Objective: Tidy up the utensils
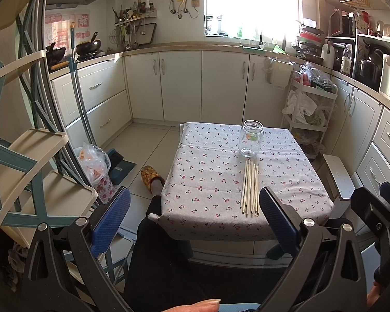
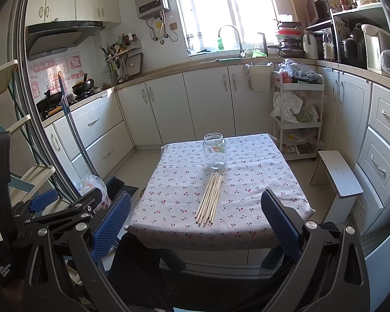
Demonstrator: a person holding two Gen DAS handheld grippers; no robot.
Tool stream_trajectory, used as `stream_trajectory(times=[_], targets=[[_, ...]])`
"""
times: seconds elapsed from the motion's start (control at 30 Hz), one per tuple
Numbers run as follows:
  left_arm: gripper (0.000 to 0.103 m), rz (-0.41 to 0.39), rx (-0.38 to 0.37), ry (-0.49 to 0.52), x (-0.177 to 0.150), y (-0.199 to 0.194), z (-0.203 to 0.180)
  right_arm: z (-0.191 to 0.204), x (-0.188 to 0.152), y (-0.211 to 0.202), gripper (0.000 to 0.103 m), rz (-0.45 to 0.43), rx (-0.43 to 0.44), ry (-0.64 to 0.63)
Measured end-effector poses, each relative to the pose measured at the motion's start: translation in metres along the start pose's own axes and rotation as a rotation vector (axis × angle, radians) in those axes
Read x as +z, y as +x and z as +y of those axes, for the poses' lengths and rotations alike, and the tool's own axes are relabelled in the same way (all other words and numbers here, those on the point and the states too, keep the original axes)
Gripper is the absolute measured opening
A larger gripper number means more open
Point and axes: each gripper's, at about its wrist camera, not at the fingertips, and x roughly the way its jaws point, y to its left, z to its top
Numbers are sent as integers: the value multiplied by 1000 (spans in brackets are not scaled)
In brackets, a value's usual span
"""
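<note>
Several wooden chopsticks (image 1: 250, 188) lie side by side on a small table with a cherry-print cloth (image 1: 208, 182). An empty clear glass jar (image 1: 251, 137) stands upright just beyond their far ends. Both also show in the right wrist view: chopsticks (image 2: 210, 199), jar (image 2: 214, 150), on the cloth-covered table (image 2: 260, 189). My left gripper (image 1: 195, 218) is open and empty, held back from the table's near edge. My right gripper (image 2: 195, 221) is open and empty, also short of the near edge.
White kitchen cabinets line the back and right walls. A white rolling cart (image 2: 297, 119) with bags stands right of the table, a small white stool (image 2: 338, 179) beside it. A broom and dustpan (image 1: 117, 163), a bagged bin and a folding step ladder (image 1: 26, 156) are left. The person's slippered foot (image 1: 149, 176) is by the table.
</note>
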Motion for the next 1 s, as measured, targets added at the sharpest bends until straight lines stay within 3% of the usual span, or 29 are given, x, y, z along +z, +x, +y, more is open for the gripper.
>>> stream_trajectory(times=[0.2,0.33,0.67,1.0], targets=[[95,10,-17,-8,-2,10,-1,0,-2,7,96,11,-6,-4],[95,52,-15,34,-1,38,-7,-7,-3,23,96,34,-21,8],[95,183,-11,121,9,128,-28,-44,-4,98,96,153,-68,86],[95,227,-13,120,33,187,-40,-64,0,166,96,244,-103,116]])
